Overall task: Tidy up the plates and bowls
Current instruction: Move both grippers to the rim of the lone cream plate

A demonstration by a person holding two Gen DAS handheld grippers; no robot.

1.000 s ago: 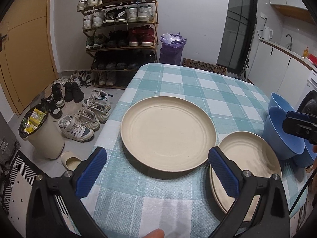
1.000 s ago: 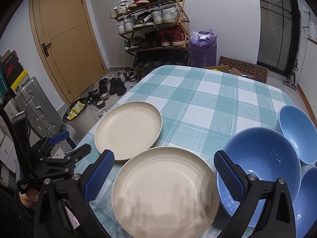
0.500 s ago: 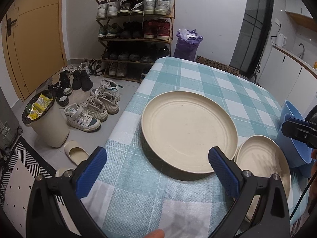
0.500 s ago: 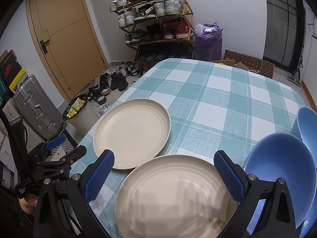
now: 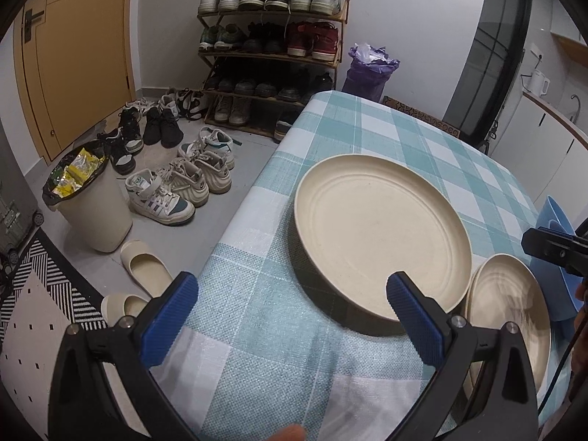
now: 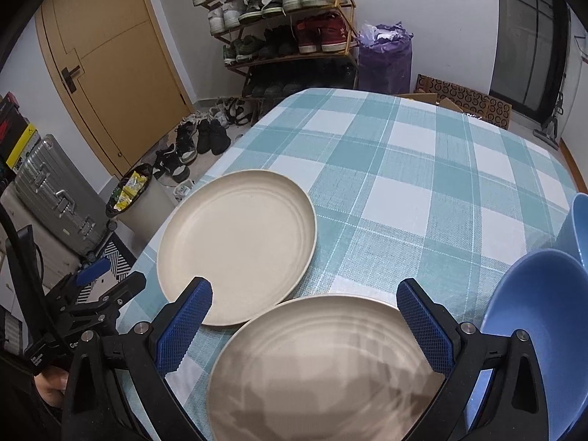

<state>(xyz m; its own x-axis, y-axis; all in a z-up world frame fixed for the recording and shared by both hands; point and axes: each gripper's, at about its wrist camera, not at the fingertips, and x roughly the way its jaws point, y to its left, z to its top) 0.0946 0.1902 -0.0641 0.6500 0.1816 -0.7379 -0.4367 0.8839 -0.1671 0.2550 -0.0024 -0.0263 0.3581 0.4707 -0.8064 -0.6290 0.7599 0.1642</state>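
Judging by the layout, the sorting has barely begun: nothing is gripped, and the step in hand looks like lining up on a plate before a first pick. Two cream plates lie flat on the checked worktop point(image 6: 422, 169): the far plate point(image 5: 382, 235) alone near the left edge, the near plate point(image 6: 323, 367) just beside it, their rims close or slightly overlapping; I cannot tell which. In the left wrist view the near plate seems to sit on another. Blue bowls point(image 6: 540, 330) cluster at the right. The next move calls for coming in low at a rim, since flat plates offer only an edge to pinch. The left tongs point(image 5: 290, 316) stand wide, empty, above the cloth, short of the far plate. The right tongs point(image 6: 305, 323) are likewise wide, empty, hovering over the near plate.
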